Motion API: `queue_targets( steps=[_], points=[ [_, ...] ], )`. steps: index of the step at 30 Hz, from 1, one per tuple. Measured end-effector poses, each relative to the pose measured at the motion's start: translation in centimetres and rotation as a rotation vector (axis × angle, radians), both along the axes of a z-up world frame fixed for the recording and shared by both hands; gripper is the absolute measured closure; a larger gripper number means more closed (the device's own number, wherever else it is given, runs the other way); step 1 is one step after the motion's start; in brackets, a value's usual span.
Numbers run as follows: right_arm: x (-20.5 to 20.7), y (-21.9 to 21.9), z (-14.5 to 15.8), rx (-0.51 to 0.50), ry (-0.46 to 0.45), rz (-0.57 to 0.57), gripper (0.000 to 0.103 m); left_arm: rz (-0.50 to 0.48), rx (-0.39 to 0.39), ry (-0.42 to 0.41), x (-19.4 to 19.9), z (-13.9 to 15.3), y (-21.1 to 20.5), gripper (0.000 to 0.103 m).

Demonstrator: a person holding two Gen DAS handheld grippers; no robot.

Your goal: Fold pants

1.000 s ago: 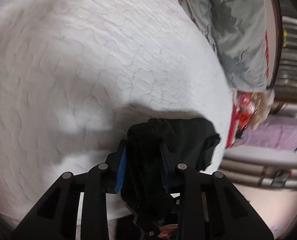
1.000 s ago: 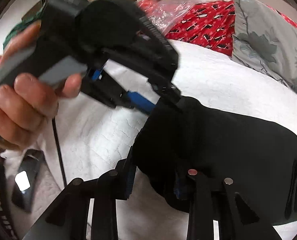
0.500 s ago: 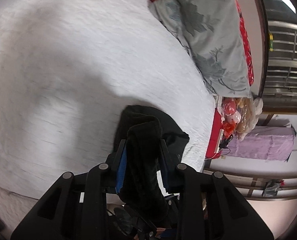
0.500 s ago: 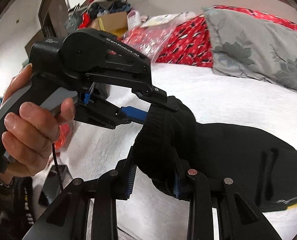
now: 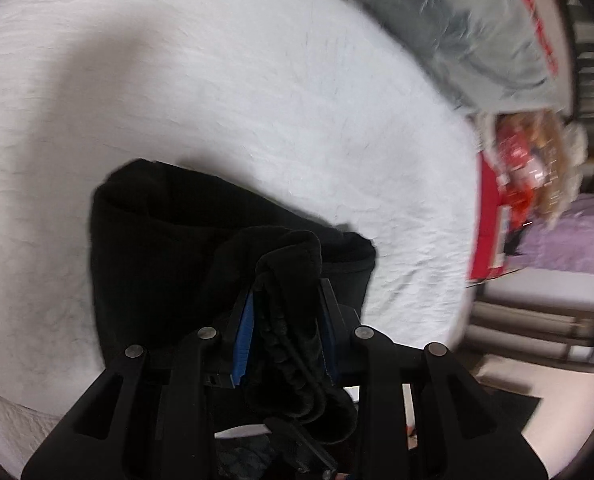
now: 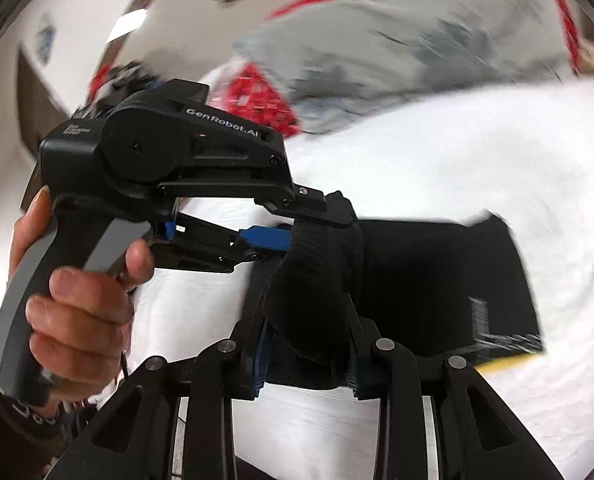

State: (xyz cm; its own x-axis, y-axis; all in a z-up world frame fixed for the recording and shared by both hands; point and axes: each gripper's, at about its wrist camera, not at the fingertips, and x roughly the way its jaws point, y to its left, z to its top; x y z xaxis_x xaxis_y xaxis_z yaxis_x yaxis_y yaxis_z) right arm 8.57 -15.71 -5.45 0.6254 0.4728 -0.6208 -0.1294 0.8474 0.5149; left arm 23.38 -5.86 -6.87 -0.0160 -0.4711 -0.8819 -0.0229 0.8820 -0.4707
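Observation:
The black pants lie in a folded heap on the white quilted bed. My left gripper is shut on a thick bunch of their fabric, which fills the gap between the blue pads. In the right wrist view my right gripper is shut on another bunch of the pants, which spread to the right over the bed. The left gripper, held by a hand, pinches the same fold just above and to the left.
A grey floral pillow and red patterned bedding lie at the bed's far side. Beyond the bed's right edge are a bag of red and brown items, a purple cloth and pale floor.
Both grippers have swept sideways across the bed with the pants still pinched. The pants now lie more doubled over, and the pillow and bed edge have come closer in view.

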Motion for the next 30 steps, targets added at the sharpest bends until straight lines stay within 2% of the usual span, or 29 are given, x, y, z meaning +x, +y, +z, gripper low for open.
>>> queue_targets(
  steps=[2, 4, 8, 11, 13, 14, 15, 16, 17, 20, 22, 26, 30],
  points=[
    [0.3, -1.6, -1.3, 0.016, 0.047, -0.016, 0.067, 0.002, 0.049, -0.014, 0.0, -0.5, -1.0, 0.074],
    [0.3, -2.9, -2.6, 0.034, 0.092, -0.025, 0.063, 0.012, 0.047, -0.022, -0.3, -0.2, -0.9, 0.072],
    [0.0, -4.5, -3.7, 0.091, 0.136, -0.019, 0.057, 0.057, -0.027, -0.009, -1.3, 1.5, 1.1, 0.071],
    [-0.3, -5.5, -3.1, 0.108, 0.141, 0.008, 0.057, 0.092, -0.086, -0.090, -2.5, 4.2, 3.7, 0.070],
    [-1.0, -6.5, -2.1, 0.126, 0.122, 0.018, 0.054, 0.155, -0.096, -0.176, -3.4, 5.8, 6.5, 0.055],
    [-1.1, -7.2, -1.4, 0.134, 0.102, 0.008, 0.051, 0.186, -0.079, -0.214, -3.9, 6.1, 7.8, 0.039],
    [-1.0, -7.6, -1.0, 0.140, 0.087, -0.004, 0.045, 0.204, -0.064, -0.235, -4.2, 6.0, 8.8, 0.033],
    [-0.8, -8.2, -0.4, 0.142, 0.070, -0.023, 0.038, 0.222, -0.058, -0.233, -4.4, 5.5, 9.8, 0.033],
    [-0.4, -8.5, -0.1, 0.138, 0.064, -0.035, 0.037, 0.242, -0.071, -0.210, -4.4, 4.7, 10.5, 0.033],
    [2.0, -8.2, 0.5, 0.137, 0.078, -0.012, 0.035, 0.291, -0.132, -0.119, -4.7, 1.6, 11.1, 0.033],
    [4.0, -7.3, 0.4, 0.083, 0.088, -0.004, 0.035, 0.291, -0.145, -0.099, -4.7, 0.3, 10.9, 0.033],
    [5.8, -6.2, 0.0, 0.020, 0.105, -0.006, 0.035, 0.274, -0.128, -0.136, -4.2, -0.1, 9.9, 0.033],
    [7.1, -5.1, -1.5, -0.021, 0.156, 0.023, 0.033, 0.279, -0.116, -0.128, -3.1, -0.8, 8.7, 0.034]
  ],
)
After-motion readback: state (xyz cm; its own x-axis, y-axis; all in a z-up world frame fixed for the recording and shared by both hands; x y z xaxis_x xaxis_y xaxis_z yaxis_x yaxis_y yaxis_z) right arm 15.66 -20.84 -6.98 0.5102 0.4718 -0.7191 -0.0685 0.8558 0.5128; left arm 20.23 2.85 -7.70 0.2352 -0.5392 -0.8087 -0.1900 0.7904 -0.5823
